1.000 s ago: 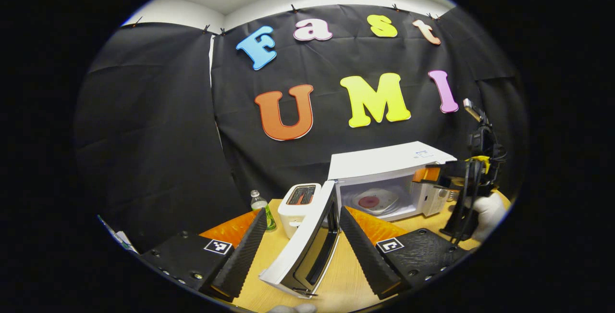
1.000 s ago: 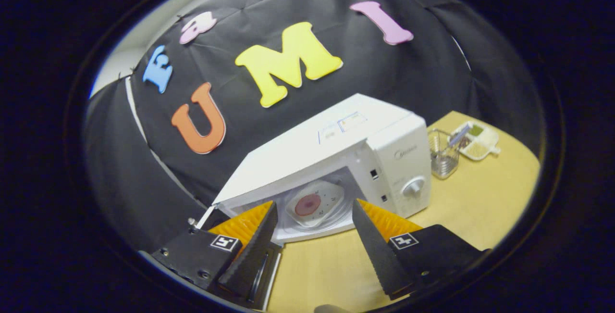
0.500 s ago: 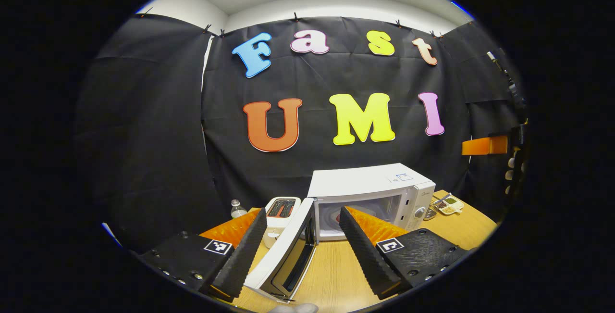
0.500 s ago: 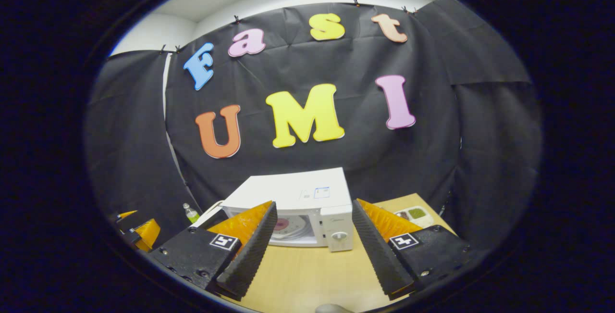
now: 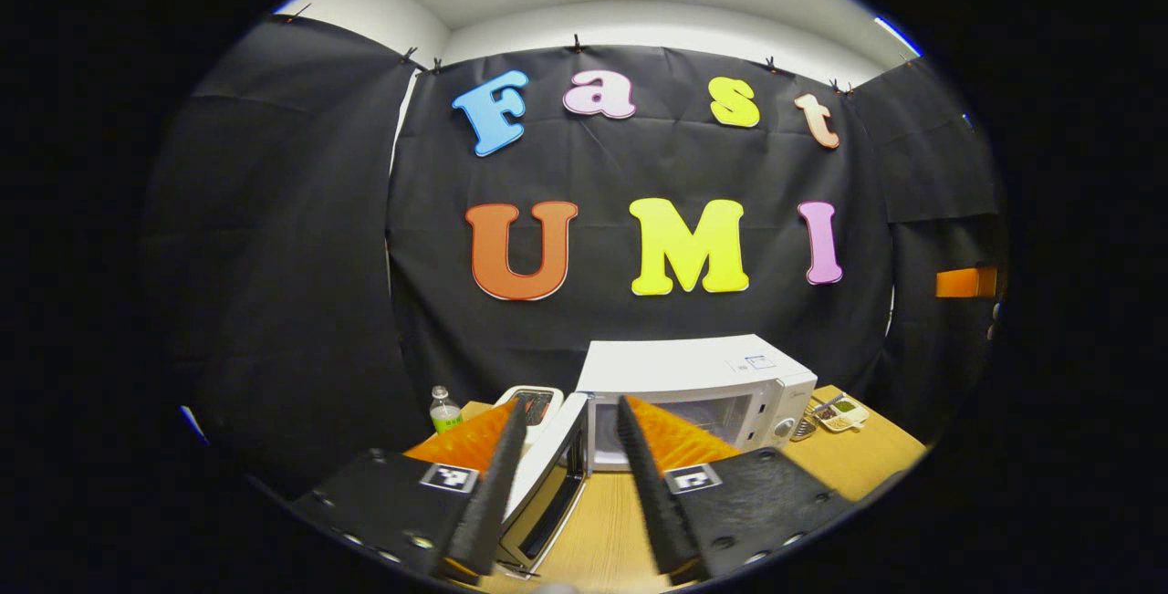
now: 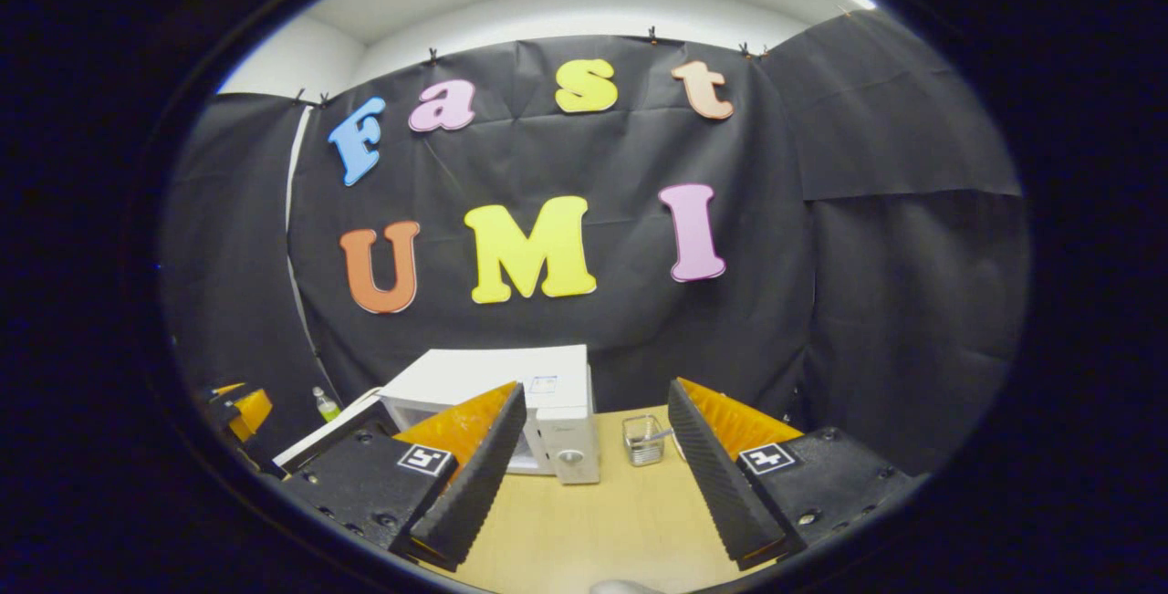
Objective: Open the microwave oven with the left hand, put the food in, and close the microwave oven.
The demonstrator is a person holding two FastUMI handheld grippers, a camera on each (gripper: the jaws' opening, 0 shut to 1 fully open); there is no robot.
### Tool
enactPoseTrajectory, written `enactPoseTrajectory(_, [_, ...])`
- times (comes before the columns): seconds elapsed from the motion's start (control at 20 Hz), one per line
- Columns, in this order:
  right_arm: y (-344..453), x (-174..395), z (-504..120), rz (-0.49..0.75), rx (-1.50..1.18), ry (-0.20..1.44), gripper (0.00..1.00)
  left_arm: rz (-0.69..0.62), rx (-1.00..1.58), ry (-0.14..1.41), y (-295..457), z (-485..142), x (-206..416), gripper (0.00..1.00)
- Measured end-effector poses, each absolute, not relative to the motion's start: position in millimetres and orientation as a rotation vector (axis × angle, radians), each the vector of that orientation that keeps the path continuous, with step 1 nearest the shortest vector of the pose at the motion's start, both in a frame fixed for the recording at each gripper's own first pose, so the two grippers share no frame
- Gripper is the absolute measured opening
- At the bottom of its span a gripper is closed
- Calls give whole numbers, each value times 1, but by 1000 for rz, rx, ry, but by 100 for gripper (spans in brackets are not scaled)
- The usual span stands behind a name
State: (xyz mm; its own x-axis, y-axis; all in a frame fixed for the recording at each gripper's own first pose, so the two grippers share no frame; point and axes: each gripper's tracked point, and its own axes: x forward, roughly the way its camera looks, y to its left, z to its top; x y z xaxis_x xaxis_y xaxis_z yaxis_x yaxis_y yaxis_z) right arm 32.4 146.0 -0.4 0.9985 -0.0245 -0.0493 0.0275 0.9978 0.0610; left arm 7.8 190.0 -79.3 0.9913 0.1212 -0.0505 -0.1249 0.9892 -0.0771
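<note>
- Your left gripper (image 5: 566,484) had its jaws parted and held nothing; the open door (image 5: 547,475) stood between the two fingers, its free edge at about 6 o'clock in the left gripper view and its hinge end toward 12, at the microwave (image 5: 698,389).
- The door's long axis ran from you away toward the oven, leaning slightly right. I judge that closing it called for a push on the outer face, swinging it toward 1 o'clock.
- I could not tell whether either finger touched the door; it looked nearer the left finger than the right.
- Your right gripper (image 6: 589,475) was wide open, empty and over bare table (image 6: 584,530). In its view the microwave lay at about 11 o'clock, well apart, so your left was plainly the nearer hand to the door.
- Through the oven mouth the inside was too small to read. By the task, the food should have been in there; I could not confirm it at this moment.
- Compared with a second earlier: you had drawn both grippers back, and the microwave was smaller in both views.
- Then, a plate with a red centre showed inside the cavity, and your right gripper was at the oven's mouth.
- Your left jaws had narrowed since half a second before, while the right ones kept the same spread.
</note>
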Motion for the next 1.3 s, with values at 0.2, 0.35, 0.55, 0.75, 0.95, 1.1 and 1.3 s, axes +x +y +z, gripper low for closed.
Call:
enactPoseTrajectory(0.2, [139,30,4,-22,68,44,100,57,-91,17,187,-79,2,0])
enactPoseTrajectory(0.35, [135,30,5,-29,65,48,99,97,12,-24,215,-77,2,0])
enactPoseTrajectory(0.55, [137,32,9,-25,50,51,99,182,62,18,267,-111,-4,0])
enactPoseTrajectory(0.75, [141,40,-1,-11,72,92,99,266,-19,89,316,-162,-20,0])
enactPoseTrajectory(0.95, [143,46,-7,-4,78,122,99,323,-59,172,342,-219,-37,0])
enactPoseTrajectory(1.1, [149,49,-2,5,67,124,99,330,-69,207,337,-244,-42,0])
enactPoseTrajectory(1.3, [162,49,4,24,48,111,99,289,-70,211,320,-256,-36,0])
